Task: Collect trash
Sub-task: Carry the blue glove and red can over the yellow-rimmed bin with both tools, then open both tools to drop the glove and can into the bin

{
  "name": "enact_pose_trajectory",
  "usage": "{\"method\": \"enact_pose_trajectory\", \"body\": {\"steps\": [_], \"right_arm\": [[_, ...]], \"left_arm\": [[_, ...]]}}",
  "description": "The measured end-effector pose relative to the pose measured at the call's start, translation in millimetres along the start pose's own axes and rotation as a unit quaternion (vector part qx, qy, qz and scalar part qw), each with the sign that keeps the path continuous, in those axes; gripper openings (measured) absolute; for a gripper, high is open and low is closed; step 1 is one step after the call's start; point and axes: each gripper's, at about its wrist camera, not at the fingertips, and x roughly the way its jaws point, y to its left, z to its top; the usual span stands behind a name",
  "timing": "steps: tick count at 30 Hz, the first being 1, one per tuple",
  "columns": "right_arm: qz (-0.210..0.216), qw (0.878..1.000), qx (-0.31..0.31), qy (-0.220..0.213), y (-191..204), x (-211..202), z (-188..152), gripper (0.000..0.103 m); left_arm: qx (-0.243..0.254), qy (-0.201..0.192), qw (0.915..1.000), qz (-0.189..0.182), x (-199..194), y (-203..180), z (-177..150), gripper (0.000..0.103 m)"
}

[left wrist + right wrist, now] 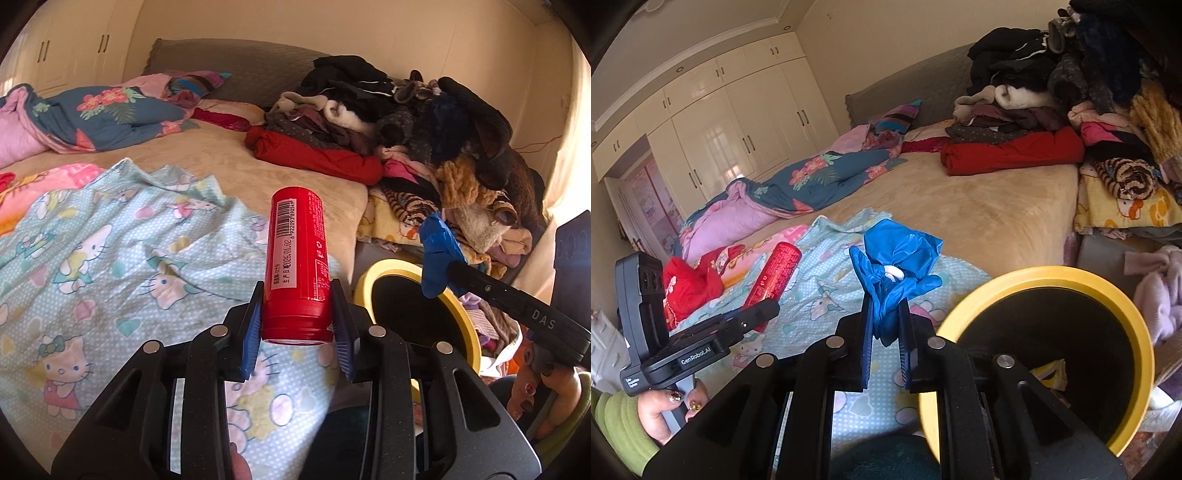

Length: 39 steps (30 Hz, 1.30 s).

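Note:
My left gripper (297, 325) is shut on a red can (298, 266) with a barcode label, held upright above the bed; the can also shows in the right wrist view (774, 275). My right gripper (885, 332) is shut on a crumpled blue glove (895, 269) with a bit of white inside; the glove shows in the left wrist view (437, 254) too. A yellow-rimmed bin with a black inside (1145, 354) stands at the bedside, right of the right gripper, and shows in the left wrist view (471, 332) below the glove.
A Hello Kitty blanket (110, 258) covers the near bed. A pile of clothes (424, 122) fills the bed's right side, with a red garment (1015, 151) at its front. A flowered quilt (812, 181) lies far left. White wardrobes (713, 133) line the wall.

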Motion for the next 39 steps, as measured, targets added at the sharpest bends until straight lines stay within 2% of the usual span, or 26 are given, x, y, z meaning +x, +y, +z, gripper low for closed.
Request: {"method": "enact_pose_trajectory", "body": {"steps": [17,30,39], "right_arm": [[-0.066,0.996,0.060,-0.013,-71.4,-44.4,-9.4,0.012],[-0.092,0.989,0.112,0.026,-109.7,-47.3,-29.2,0.012],[-0.097,0.985,0.141,0.036,-129.3,-47.3,-36.4,0.014]], "left_arm": [[0.045,0.008,0.9978,-0.049,20.9,-68.4,-0.7,0.027],[0.073,0.053,0.9932,-0.073,61.5,-108.1,-14.3,0.027],[0.096,0.086,0.9888,-0.074,96.4,-128.5,-26.3,0.027]]}}
